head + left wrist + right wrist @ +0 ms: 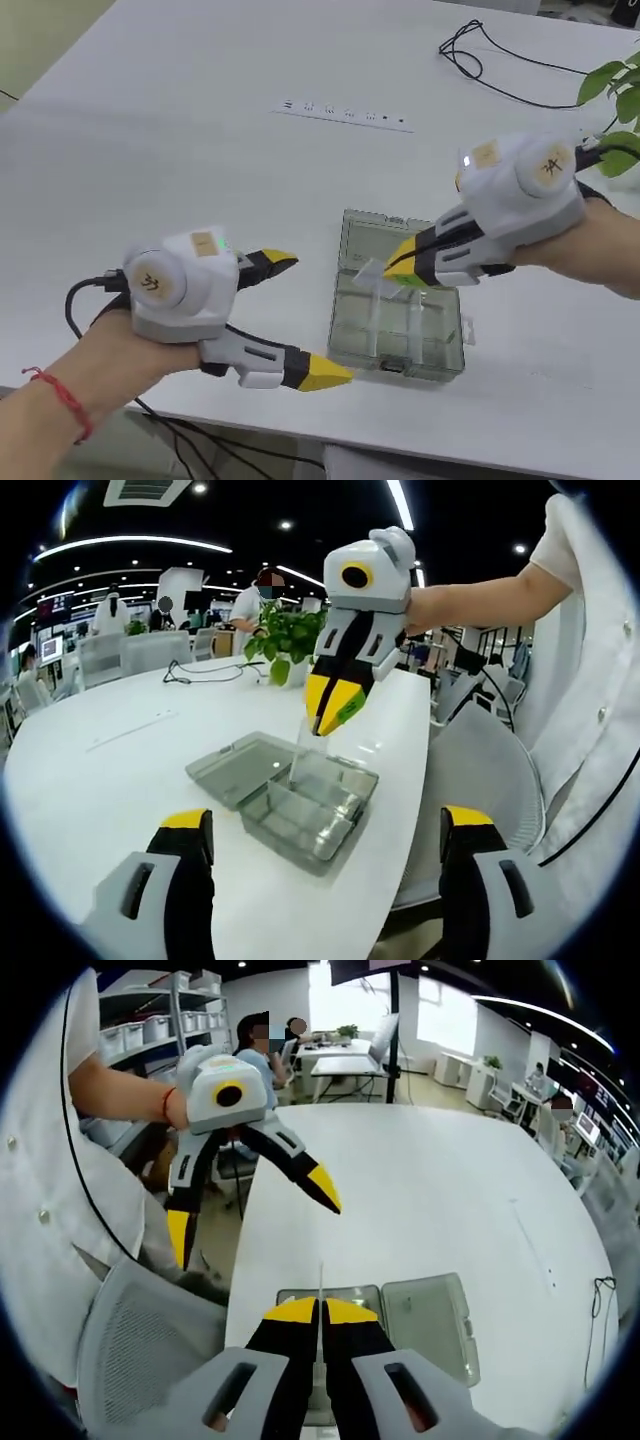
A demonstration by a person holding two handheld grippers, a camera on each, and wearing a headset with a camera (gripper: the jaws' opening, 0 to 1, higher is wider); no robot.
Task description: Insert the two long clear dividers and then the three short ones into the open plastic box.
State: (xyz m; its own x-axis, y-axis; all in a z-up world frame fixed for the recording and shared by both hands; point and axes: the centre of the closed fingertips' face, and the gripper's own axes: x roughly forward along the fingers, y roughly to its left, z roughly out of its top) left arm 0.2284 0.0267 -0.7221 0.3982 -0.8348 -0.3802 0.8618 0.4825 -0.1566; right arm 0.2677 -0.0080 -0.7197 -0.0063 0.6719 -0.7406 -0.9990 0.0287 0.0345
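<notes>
Head view: the open plastic box (440,345) sits on the white table (200,120) near its front edge, with its lid (380,232) lying flat behind the base. Two pale strips stand inside the base, running front to back. The right gripper (405,266) hangs over the box's back left part, jaws pressed together on a clear divider (368,272) that sticks out past the yellow tips. The left gripper (305,317) is left of the box and apart from it, jaws spread wide and holding nothing. A power strip (345,113), a black cable (480,60) and a plant (615,90) lie farther back.

Left gripper view: its own two jaws stand far apart at the bottom. The box is ahead between them. The right gripper points down above it, the divider hanging from its tips into the base.

Right gripper view: its own jaws are closed on the divider, which shows edge-on as a thin line above the tips. The box lies directly below. The left gripper is beyond, jaws splayed.
</notes>
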